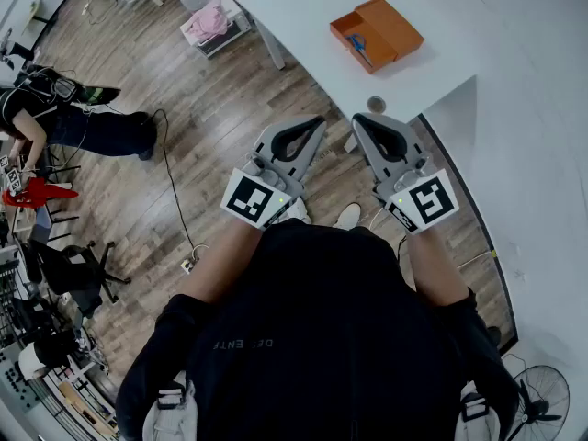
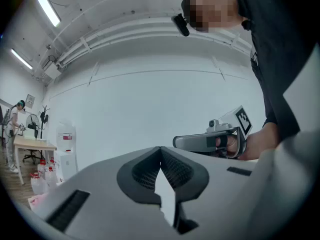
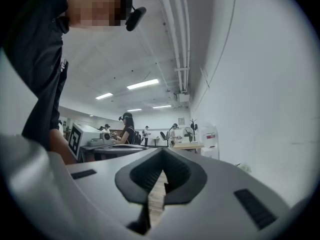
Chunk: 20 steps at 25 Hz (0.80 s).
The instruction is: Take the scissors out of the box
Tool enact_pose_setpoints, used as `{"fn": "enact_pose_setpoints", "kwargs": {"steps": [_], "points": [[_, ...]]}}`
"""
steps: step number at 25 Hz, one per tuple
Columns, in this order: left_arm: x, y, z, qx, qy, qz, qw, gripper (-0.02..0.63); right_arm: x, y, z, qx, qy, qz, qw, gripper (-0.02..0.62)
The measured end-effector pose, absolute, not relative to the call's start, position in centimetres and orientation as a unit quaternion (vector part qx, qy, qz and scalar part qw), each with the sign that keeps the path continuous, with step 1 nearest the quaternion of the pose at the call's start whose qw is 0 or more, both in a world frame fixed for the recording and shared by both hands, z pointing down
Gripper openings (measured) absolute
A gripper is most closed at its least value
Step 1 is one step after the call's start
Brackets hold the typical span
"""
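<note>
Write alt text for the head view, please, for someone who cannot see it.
A person in a dark top holds the left gripper and right gripper level, both shut and empty, short of a white table where scissors lie in an open orange box.

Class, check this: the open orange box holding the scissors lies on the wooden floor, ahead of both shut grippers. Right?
No. The head view shows the orange box on the white table, not the floor. The rest holds: open, scissors inside, ahead of the shut left gripper and right gripper.
</note>
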<state>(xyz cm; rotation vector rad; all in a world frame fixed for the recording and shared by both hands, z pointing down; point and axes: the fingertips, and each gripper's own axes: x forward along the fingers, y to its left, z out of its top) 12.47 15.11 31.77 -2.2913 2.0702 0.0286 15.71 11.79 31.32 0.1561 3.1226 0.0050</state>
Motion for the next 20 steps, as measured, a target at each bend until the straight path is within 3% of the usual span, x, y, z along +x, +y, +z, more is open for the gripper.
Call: {"fn": "enact_pose_setpoints", "kwargs": {"steps": [20], "points": [[10.4,16.9,32.6,-0.745,0.666,0.022,0.011,0.020,13.8,13.5,32.7,0.051,0.999,-0.010,-0.017,0.002]]}}
